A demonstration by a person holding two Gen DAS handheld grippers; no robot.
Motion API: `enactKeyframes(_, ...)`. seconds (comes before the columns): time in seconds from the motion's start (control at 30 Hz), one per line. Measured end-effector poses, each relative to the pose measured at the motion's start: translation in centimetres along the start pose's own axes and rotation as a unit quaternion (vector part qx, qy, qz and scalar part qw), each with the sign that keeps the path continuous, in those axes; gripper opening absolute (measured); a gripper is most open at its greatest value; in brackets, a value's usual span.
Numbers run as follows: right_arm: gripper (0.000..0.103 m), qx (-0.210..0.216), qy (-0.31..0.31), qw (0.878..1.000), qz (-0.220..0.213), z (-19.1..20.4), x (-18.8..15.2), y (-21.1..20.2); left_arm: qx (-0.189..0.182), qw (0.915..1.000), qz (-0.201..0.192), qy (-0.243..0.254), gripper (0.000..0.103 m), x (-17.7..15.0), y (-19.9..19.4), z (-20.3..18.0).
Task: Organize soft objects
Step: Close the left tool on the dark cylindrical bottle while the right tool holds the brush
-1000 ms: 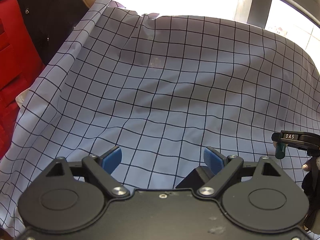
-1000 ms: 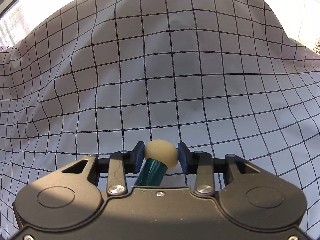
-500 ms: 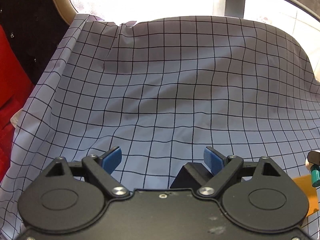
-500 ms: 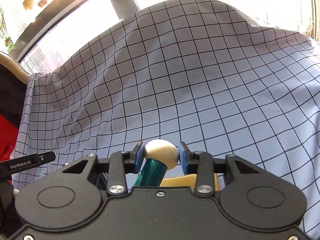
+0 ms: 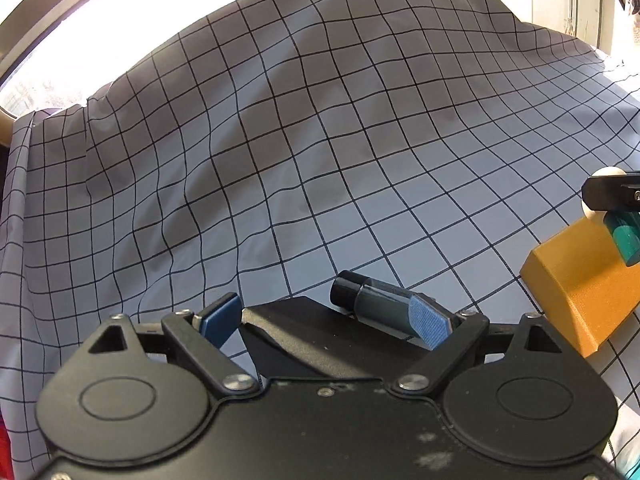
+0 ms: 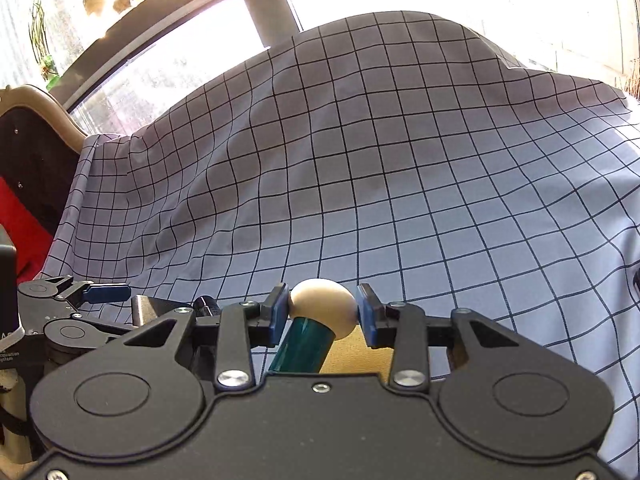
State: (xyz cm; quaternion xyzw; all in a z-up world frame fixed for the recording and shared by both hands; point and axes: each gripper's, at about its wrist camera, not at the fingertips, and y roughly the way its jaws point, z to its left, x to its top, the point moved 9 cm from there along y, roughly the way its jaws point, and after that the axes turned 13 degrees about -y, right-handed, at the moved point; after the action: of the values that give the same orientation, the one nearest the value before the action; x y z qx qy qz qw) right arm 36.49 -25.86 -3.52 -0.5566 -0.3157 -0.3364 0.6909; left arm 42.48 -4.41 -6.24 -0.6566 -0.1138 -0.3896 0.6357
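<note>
The jaws of the left gripper [image 5: 326,318] stand wide with nothing between them, just above a black block [image 5: 316,336] and a dark grey cylinder with a black cap [image 5: 370,300] lying on the checked cloth [image 5: 280,152]. The spread probably readies them to take one of these. To the right, the right gripper [image 6: 323,314] has its jaws narrow, clamped on the cream ball end of a teal-handled piece [image 6: 322,308], held above an orange block [image 5: 580,284], likely to be set down there. The cloth lies bare toward the far side and rises there in a fold. A red and black chair [image 6: 28,200] stands past its left edge.
</note>
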Motion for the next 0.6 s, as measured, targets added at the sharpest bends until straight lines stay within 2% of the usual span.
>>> enactKeyframes(0.1,0.039,-0.001,-0.002,1.0,-0.002,0.1,0.0,-0.2,0.001,0.9997,0.005,0.022,0.09,0.3,0.2,-0.4)
enactKeyframes(0.27,0.039,0.004,0.009,1.0,-0.002,-0.3,0.0,-0.4,-0.028,0.9976,0.026,0.058,0.09,1.1,0.7,-1.7)
enactKeyframes(0.4,0.039,0.004,0.017,1.0,-0.004,-0.7,0.1,-0.7,-0.044,0.9921,0.052,0.106,0.09,1.2,1.7,-3.0)
enactKeyframes(0.6,0.04,0.019,0.04,0.999,0.003,-1.2,0.2,-0.8,-0.043,0.9816,0.086,0.165,0.09,0.3,3.7,-4.1)
